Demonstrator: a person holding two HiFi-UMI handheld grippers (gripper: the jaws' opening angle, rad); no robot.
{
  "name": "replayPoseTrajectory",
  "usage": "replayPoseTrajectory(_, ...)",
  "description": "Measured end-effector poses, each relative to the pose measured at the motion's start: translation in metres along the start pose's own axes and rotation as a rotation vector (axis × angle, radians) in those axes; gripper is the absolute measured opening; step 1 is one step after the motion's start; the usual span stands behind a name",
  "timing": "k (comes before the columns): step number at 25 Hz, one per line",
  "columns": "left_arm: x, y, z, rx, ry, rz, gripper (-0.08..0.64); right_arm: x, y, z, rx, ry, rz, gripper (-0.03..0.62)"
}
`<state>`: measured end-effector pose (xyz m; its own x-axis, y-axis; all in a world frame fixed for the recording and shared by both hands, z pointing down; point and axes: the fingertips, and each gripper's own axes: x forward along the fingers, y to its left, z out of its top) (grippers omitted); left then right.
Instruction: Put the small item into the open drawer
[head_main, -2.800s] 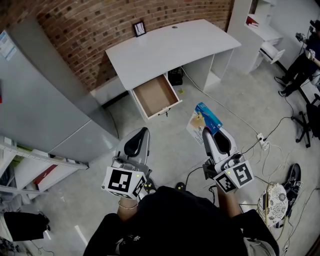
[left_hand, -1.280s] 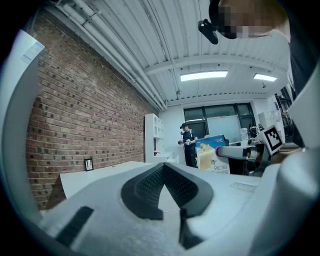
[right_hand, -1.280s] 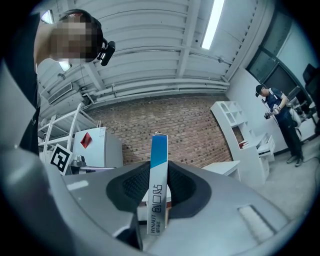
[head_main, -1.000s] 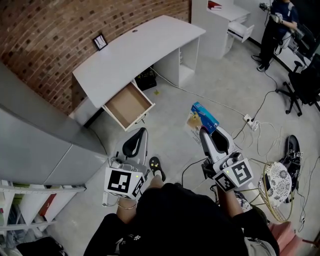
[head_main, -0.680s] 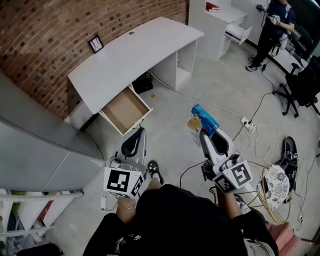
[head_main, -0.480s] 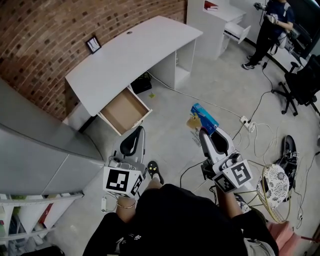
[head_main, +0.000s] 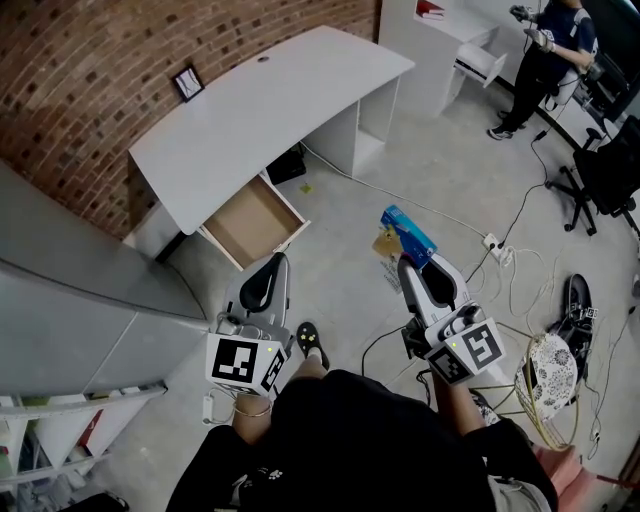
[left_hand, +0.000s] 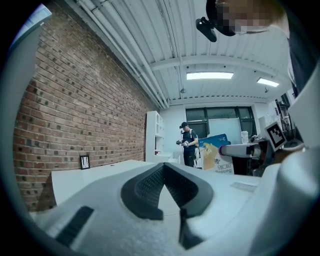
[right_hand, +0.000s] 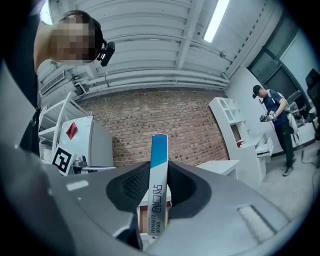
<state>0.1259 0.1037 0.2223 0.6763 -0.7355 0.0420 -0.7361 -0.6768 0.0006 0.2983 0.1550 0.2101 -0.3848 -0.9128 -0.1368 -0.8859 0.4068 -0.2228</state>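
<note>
I judge this the carry step: my right gripper (head_main: 418, 268) is clamped on the flat bandage box (head_main: 408, 232), my left gripper (head_main: 268, 278) is closed on nothing, and next the box must travel toward ten o'clock, over the open drawer (head_main: 250, 218).

Rough brick wall (head_main: 60, 60), smooth matt white desk (head_main: 270, 110) — drawer (head_main: 250, 220) bare wood inside.

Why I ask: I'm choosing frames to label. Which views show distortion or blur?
Head view: sharp, evenly lit, mild wide-angle bowing. Left gripper view: strong fisheye, dark corners, left tool soft. Right gripper view: same fisheye, plaster box print legible.
</note>
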Motion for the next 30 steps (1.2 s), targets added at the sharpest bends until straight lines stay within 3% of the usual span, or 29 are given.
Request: replayPoseTrajectory(30, 0.035, 0.171, -0.001, -0.032, 0.006, 0.077, -0.003, 0.172, 0.022, -0.030, -0.012, 0.054, 0.054, 0.095)
